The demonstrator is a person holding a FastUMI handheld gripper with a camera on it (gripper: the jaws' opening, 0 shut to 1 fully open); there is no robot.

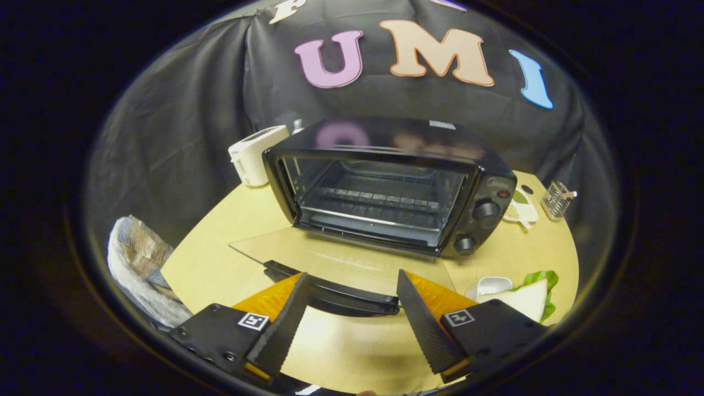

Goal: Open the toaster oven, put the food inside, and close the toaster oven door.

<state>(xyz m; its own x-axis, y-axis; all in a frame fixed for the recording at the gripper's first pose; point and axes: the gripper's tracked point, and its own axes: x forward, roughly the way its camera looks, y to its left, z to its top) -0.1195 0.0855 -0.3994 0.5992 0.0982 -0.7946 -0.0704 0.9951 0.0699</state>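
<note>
The toaster oven (393,187) is sitting open on the wooden table (209,247), its glass door (341,261) lying flat toward us and the dark door handle (335,294) running across just ahead of the fingertips. The gripper (352,308) is hovering with its fingers spread wide, pinching nothing, the handle showing in the gap between them but not touched.

The food is waiting off to the right: a sandwich (528,300) with a green lettuce leaf poking out, lying beside a small white dish (487,286), just beyond the right finger. Inside the oven the wire rack (379,201) is looking bare, so the loading step seems to be next.

That sandwich is probably going to be soft and light (bread squashes, layers slide), so a gentle pinch across the top and bottom slices, near the middle, looks the safest hold. Squeezing hard is risking a crushed slice; gripping one edge is risking the filling slipping out. The open door is glass, so clearing it on the way in matters too.

A white toaster (256,154) is standing behind the oven's left side.
</note>
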